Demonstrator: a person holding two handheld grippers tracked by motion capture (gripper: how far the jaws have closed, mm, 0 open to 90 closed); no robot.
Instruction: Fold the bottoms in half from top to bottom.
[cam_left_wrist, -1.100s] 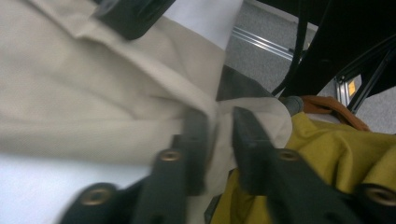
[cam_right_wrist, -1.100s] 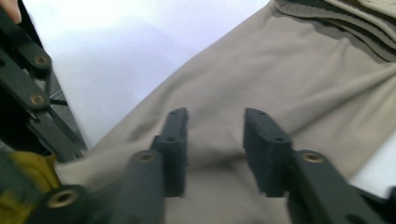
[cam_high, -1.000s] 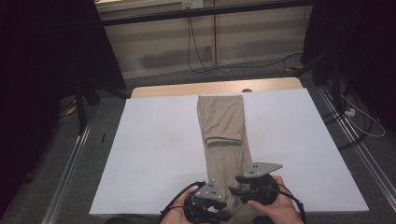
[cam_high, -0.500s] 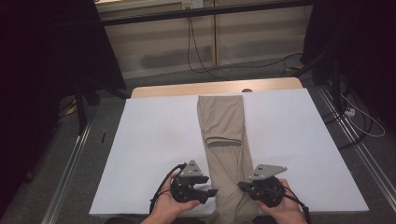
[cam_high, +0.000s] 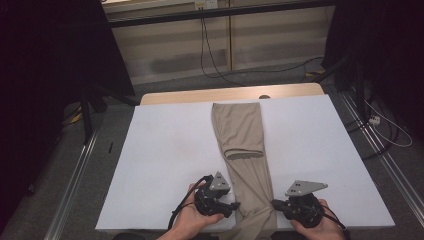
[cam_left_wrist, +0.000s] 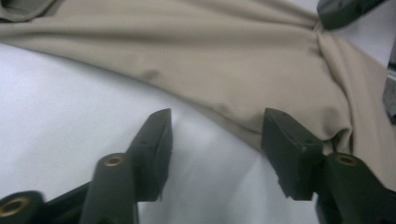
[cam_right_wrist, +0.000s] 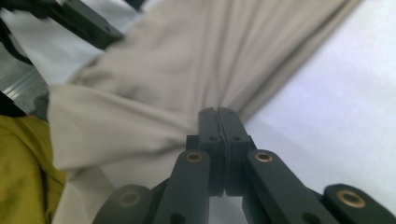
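Jaws of the left gripper (cam_left_wrist: 215, 140) stood apart, one of them over the bare white table cover (cam_high: 165, 150) and the other at the edge of the beige trousers (cam_high: 242, 150), with nothing between them. In the left gripper view that cloth edge ran slantwise just beyond the jaws, and the fabric was gathered into creases toward the upper right, where the tip of the other gripper met it. The right gripper (cam_right_wrist: 218, 114) had its jaws pressed together at the trousers' right edge; a fold of the cloth seemed pinched between the tips, with pleats fanning away from them.

From the high view the trousers lay in a long narrow strip down the middle of the table, from the far edge to the near edge, where the cloth bunched and hung over. The left gripper (cam_high: 232, 205) sat just beside the strip's left side near the near edge, and the right gripper (cam_high: 276, 204) was at its right side, each held in a hand (cam_high: 192, 222).
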